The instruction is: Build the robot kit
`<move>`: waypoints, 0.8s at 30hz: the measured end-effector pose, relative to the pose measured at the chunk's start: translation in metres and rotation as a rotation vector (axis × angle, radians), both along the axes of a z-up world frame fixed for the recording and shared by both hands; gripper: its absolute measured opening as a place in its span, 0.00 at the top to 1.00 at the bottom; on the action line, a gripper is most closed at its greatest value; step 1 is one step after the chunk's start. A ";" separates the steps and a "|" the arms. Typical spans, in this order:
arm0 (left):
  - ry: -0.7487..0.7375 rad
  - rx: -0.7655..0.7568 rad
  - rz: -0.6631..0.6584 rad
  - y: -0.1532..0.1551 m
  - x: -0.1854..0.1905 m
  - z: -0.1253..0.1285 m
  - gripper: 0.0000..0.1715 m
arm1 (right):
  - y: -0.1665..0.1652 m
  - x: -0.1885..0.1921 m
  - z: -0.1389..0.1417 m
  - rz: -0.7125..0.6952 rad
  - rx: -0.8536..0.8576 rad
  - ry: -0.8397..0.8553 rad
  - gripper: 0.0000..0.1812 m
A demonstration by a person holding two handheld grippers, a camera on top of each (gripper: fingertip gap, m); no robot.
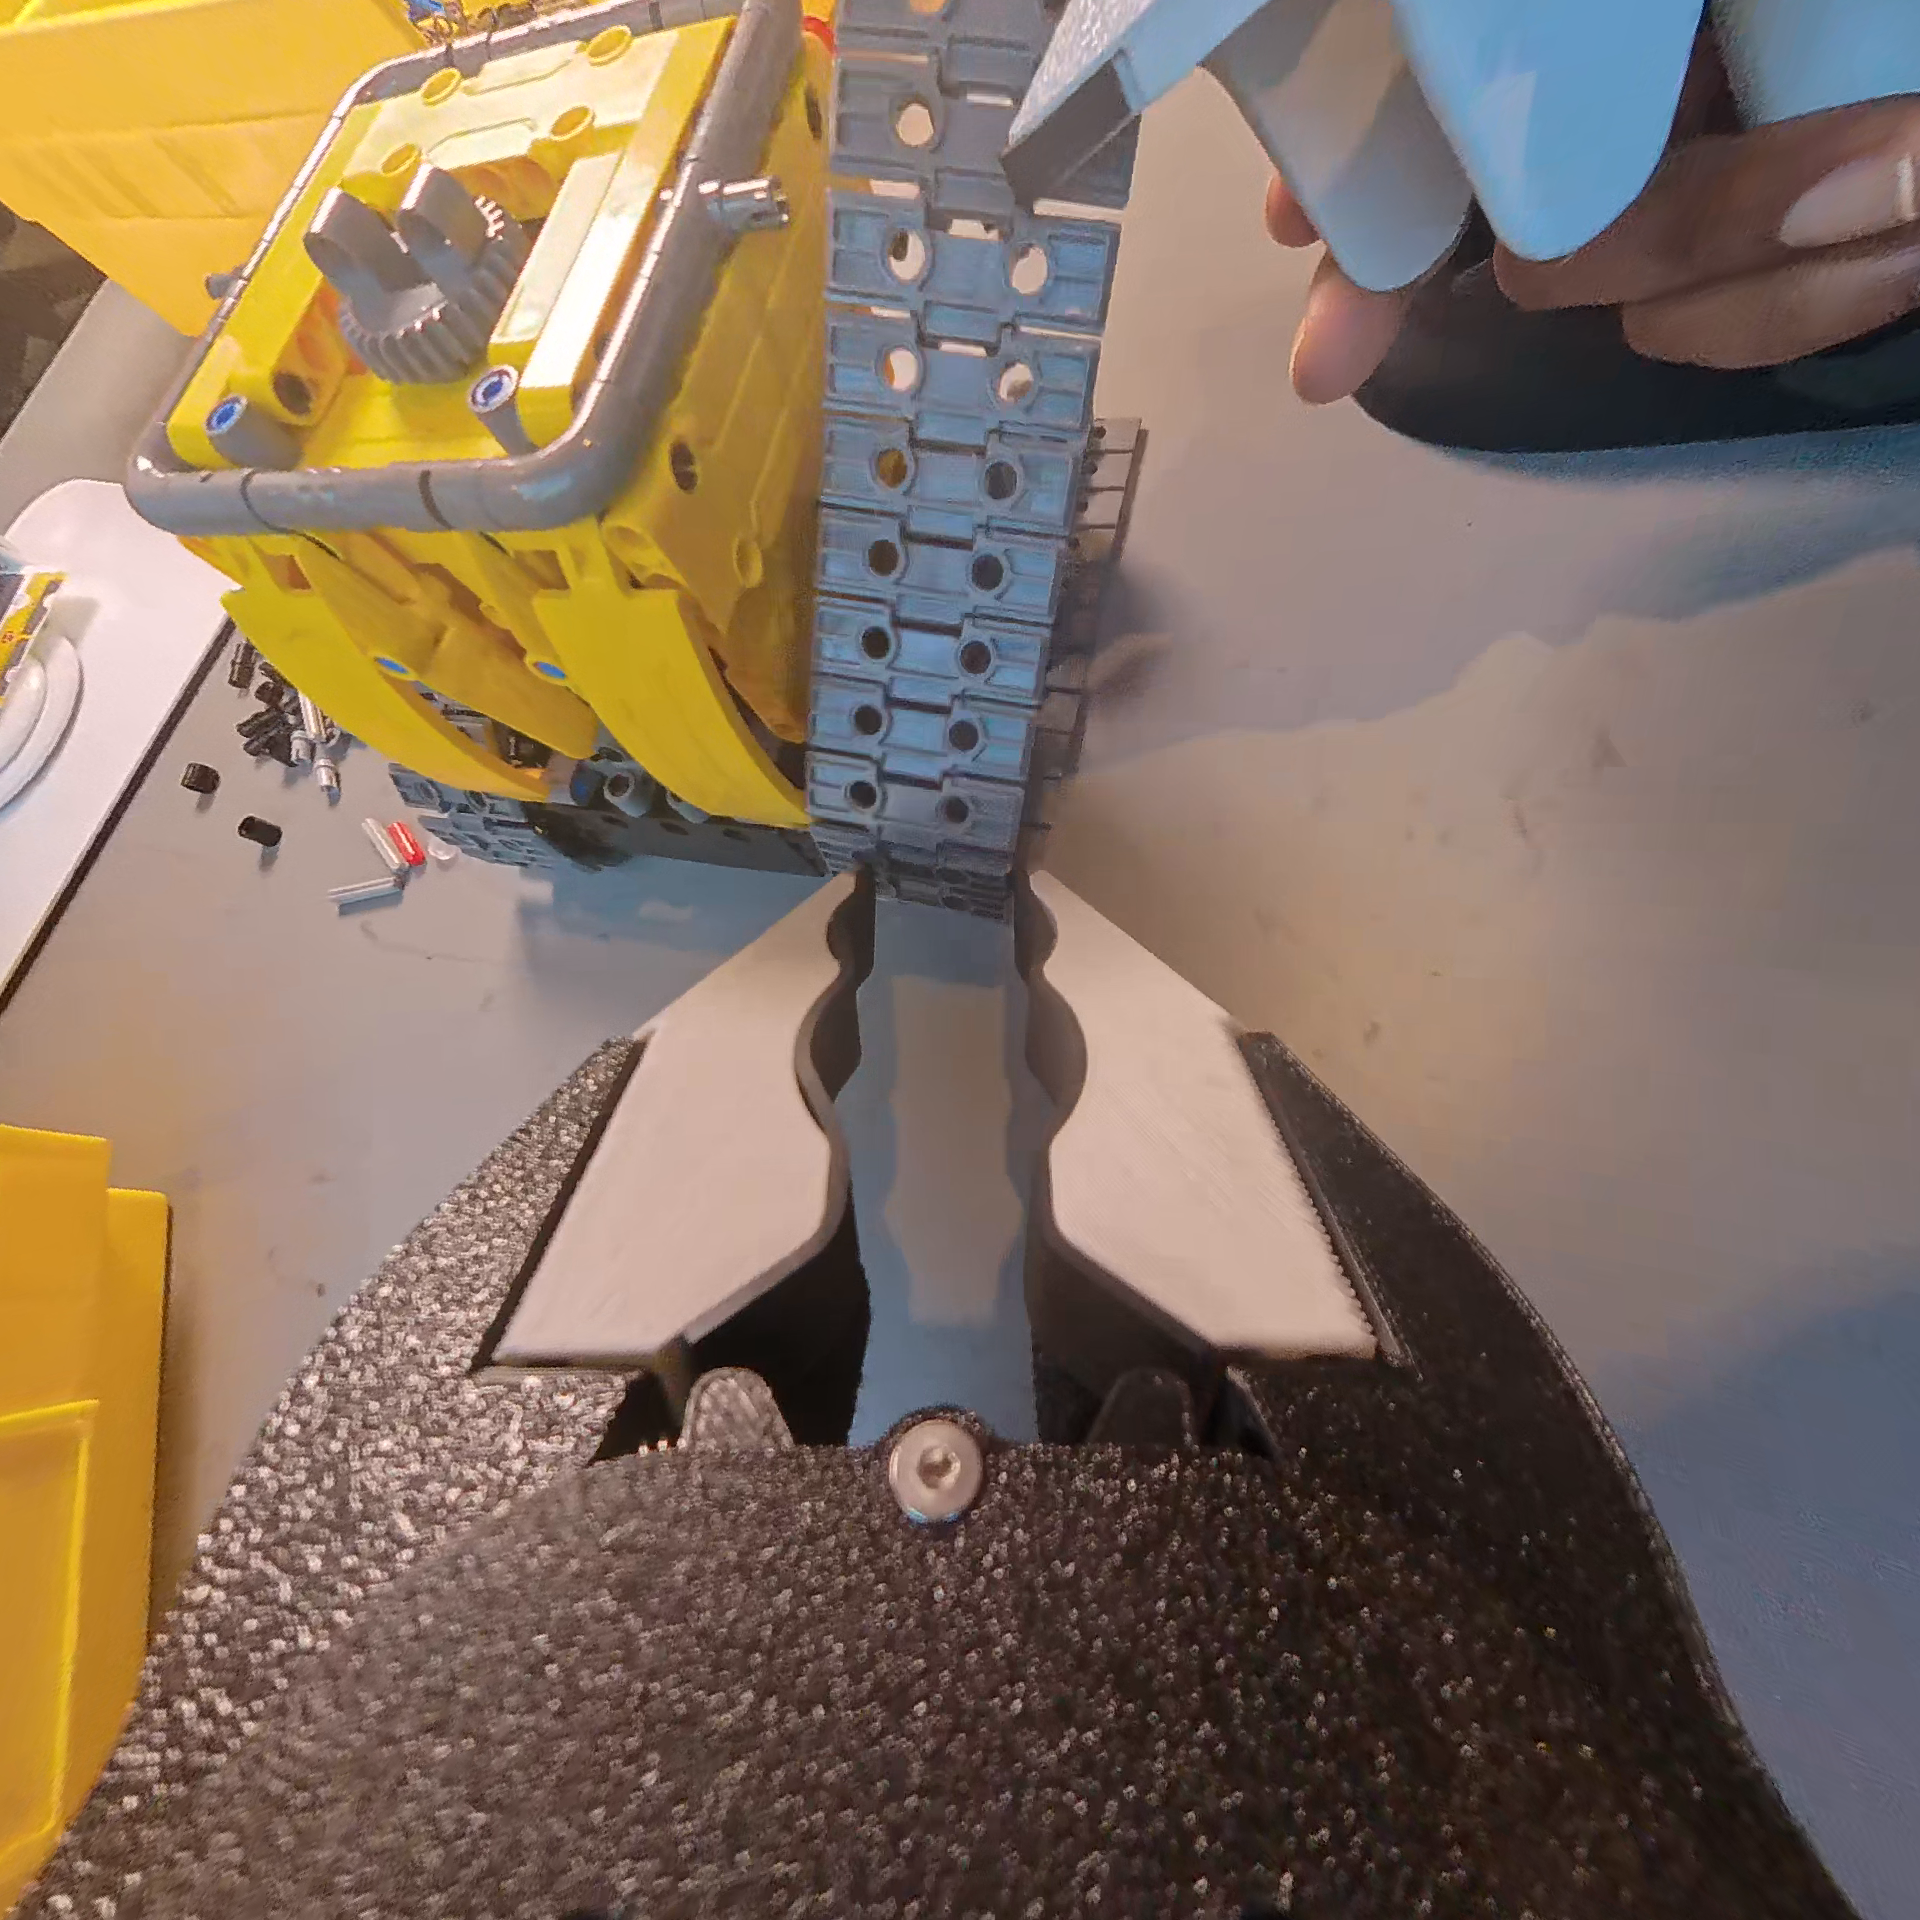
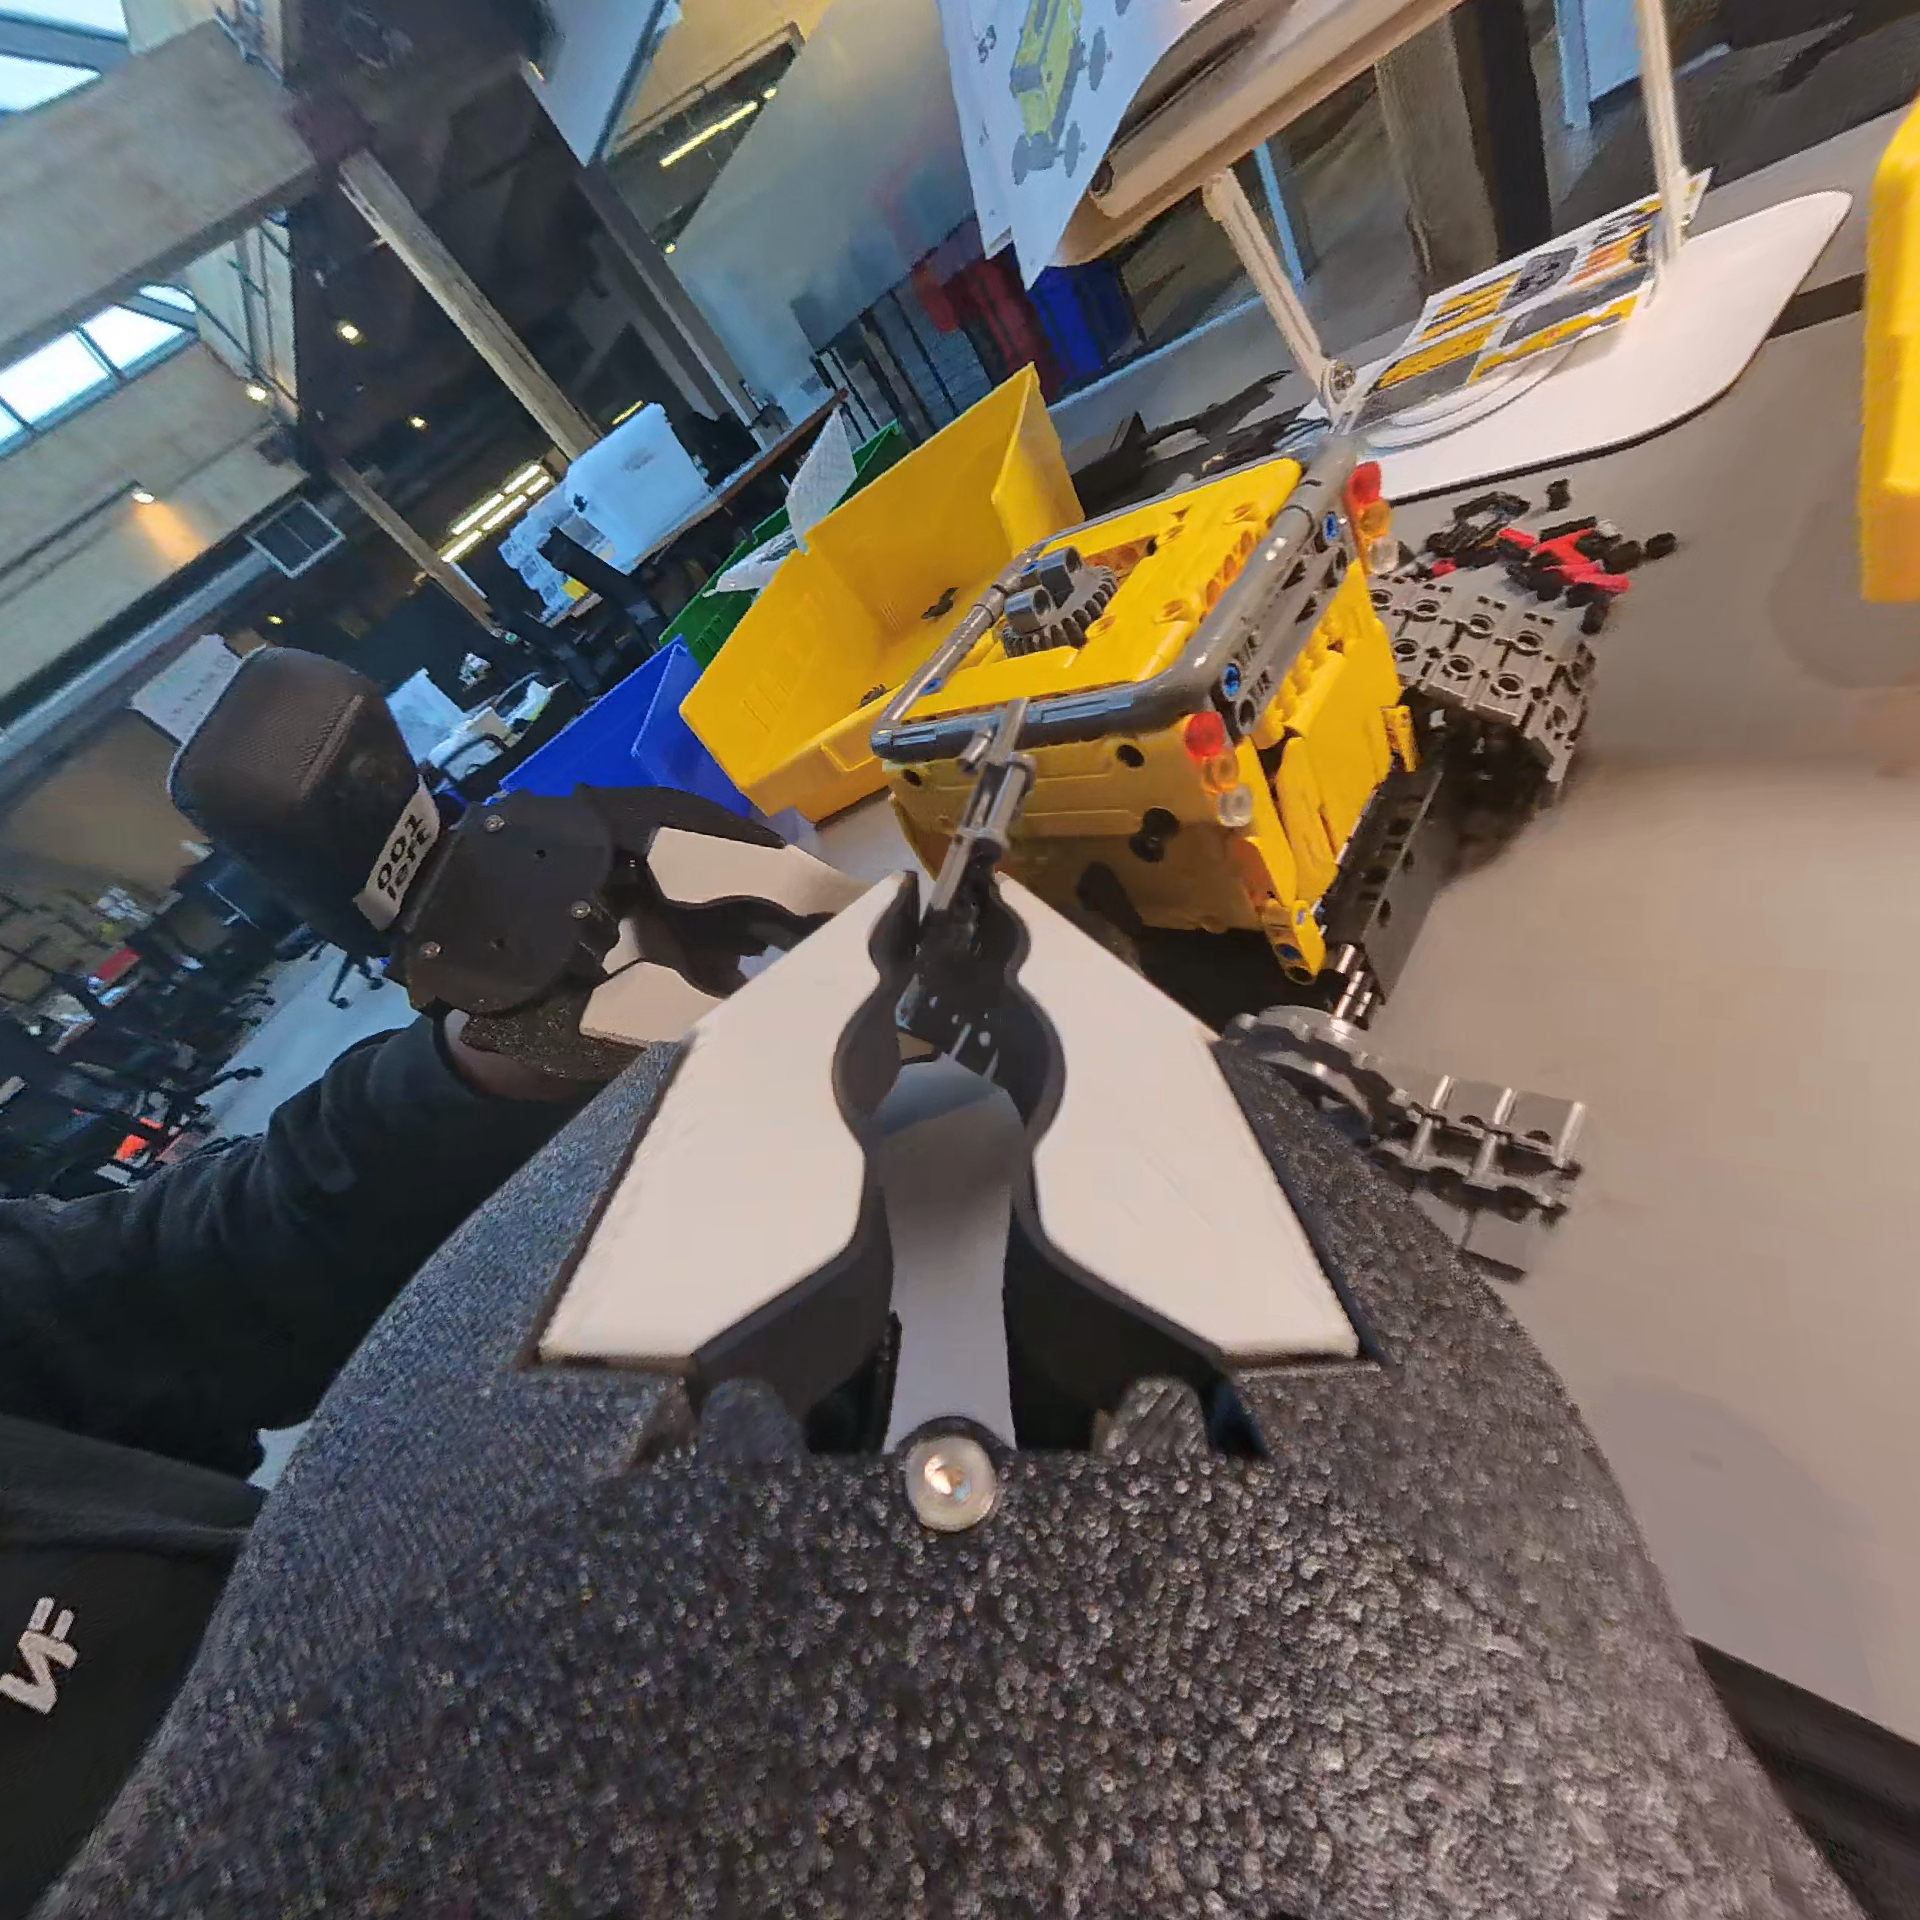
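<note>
The left gripper point(image 1: 943, 888) was seen clenched on the near end of the grey track point(image 1: 935, 540), which ran up the right side of the yellow model point(image 1: 499, 582). The right gripper point(image 2: 956, 904) was clamped on a small black piece point(image 2: 961, 997), joined to a thin grey rod point(image 2: 987, 800) that reached the model's grey rail point(image 2: 1091, 707). Loose pins point(image 1: 281, 727) were scattered left of the model, and a yellow bin point(image 2: 894, 613) stood behind it. Bare table point(image 1: 1455, 935) was left open on the right.
</note>
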State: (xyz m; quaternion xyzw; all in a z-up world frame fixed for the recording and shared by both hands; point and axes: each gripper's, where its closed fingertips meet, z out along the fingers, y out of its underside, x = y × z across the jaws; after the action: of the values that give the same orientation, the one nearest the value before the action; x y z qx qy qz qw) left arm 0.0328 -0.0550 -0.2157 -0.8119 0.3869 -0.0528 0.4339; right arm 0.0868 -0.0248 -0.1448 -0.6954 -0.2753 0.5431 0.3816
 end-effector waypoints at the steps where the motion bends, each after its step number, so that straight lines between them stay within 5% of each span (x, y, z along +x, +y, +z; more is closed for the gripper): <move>1: -0.006 0.002 0.002 0.000 0.001 0.000 0.85 | 0.001 0.001 -0.002 0.005 -0.009 -0.011 0.94; 15: -0.001 0.029 0.042 0.001 0.002 0.002 0.86 | 0.024 0.016 -0.016 0.075 -0.195 0.025 0.92; 24: 0.015 0.061 0.062 0.001 0.006 0.007 0.86 | 0.030 0.016 -0.013 0.148 -0.103 -0.087 0.94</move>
State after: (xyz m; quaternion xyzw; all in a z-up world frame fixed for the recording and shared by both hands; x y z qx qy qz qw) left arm 0.0388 -0.0537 -0.2092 -0.8103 0.3663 -0.0217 0.4569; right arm 0.1027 0.0056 -0.1576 -0.7148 -0.3140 0.5526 0.2918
